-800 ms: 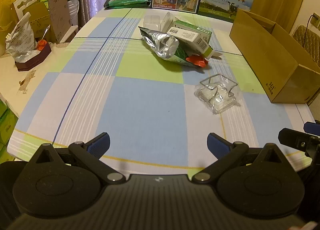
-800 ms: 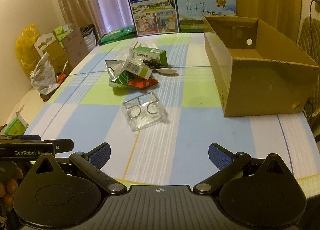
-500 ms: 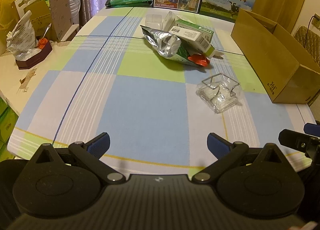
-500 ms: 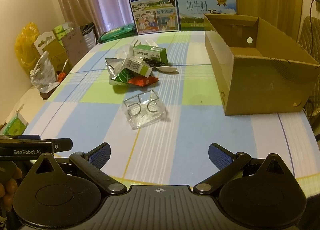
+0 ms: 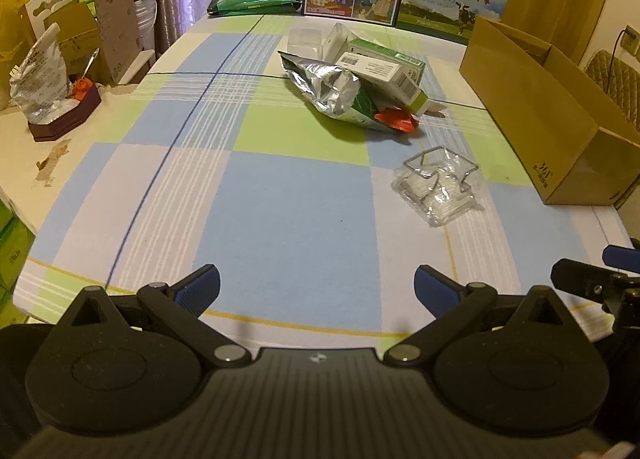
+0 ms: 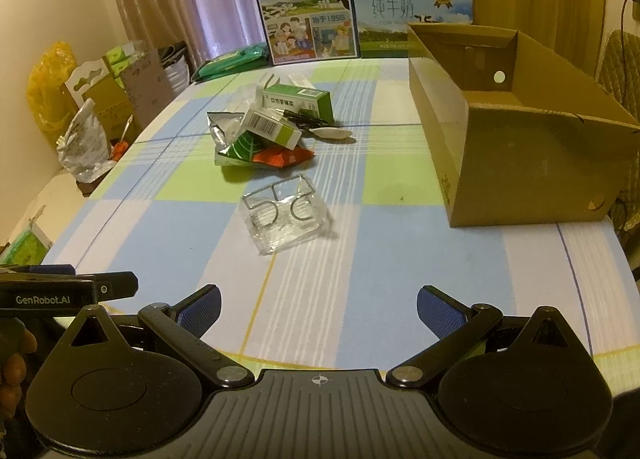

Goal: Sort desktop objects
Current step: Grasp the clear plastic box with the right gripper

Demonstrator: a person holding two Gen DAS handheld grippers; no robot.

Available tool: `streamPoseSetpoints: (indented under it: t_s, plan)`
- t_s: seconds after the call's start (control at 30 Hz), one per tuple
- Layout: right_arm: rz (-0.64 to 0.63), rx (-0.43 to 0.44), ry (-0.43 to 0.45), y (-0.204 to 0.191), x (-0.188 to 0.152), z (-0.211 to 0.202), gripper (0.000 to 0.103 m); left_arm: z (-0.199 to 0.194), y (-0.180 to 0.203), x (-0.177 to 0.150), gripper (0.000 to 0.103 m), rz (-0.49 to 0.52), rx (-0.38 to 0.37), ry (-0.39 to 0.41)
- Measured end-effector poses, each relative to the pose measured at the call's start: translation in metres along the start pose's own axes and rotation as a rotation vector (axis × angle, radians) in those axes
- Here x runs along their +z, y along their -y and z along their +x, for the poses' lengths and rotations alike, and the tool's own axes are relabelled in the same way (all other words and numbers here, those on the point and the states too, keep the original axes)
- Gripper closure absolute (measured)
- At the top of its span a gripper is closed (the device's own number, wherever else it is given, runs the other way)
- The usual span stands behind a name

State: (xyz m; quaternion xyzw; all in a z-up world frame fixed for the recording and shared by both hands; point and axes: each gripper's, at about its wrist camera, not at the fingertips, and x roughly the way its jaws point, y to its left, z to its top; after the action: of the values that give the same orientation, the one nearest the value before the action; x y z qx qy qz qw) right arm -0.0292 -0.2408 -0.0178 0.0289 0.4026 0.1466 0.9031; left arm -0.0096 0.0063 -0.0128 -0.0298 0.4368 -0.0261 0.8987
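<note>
Both sets of jaws are spread wide and nothing is held. The right gripper (image 6: 319,309) is poised over the near table edge; the clear plastic tray with a bent wire frame (image 6: 286,215) is found ahead and slightly left of its centreline, well apart. From the left gripper (image 5: 317,289) the same tray (image 5: 438,189) is offset markedly rightward. The right gripper is judged nearer and better aligned. The open brown cardboard box (image 6: 520,139) is noted right of the tray, apart.
</note>
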Motion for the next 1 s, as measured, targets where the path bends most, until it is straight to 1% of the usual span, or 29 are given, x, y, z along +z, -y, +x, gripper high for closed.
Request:
streamPoseSetpoints:
  t_s: [0.2, 0.33, 0.47, 0.6, 0.7, 0.9, 1.0]
  plan:
    - [-0.058, 0.007, 0.042, -0.007, 0.006, 0.006, 0.002, 0.005, -0.008, 0.009, 0.001, 0.004, -0.009, -0.003]
    - [-0.079, 0.012, 0.063, -0.009, 0.013, 0.015, 0.002, 0.009, -0.012, 0.017, 0.002, 0.022, -0.015, 0.023]
    - [-0.088, 0.042, 0.049, -0.009, 0.021, 0.030, 0.002, 0.011, -0.016, 0.028, 0.001, 0.022, -0.014, 0.059]
    - [-0.124, 0.048, 0.040, -0.015, 0.027, 0.043, 0.002, 0.017, -0.020, 0.042, 0.001, 0.016, -0.026, 0.090]
    - [-0.135, 0.052, 0.034, -0.017, 0.029, 0.055, 0.002, 0.021, -0.019, 0.051, 0.001, 0.034, -0.020, 0.106]
    - [-0.179, 0.057, 0.031, -0.023, 0.032, 0.084, 0.002, 0.038, -0.012, 0.066, 0.001, 0.088, -0.006, 0.092]
    - [-0.214, 0.057, 0.033, -0.026, 0.036, 0.100, 0.002, 0.047, -0.014, 0.072, 0.001, 0.086, -0.017, 0.081]
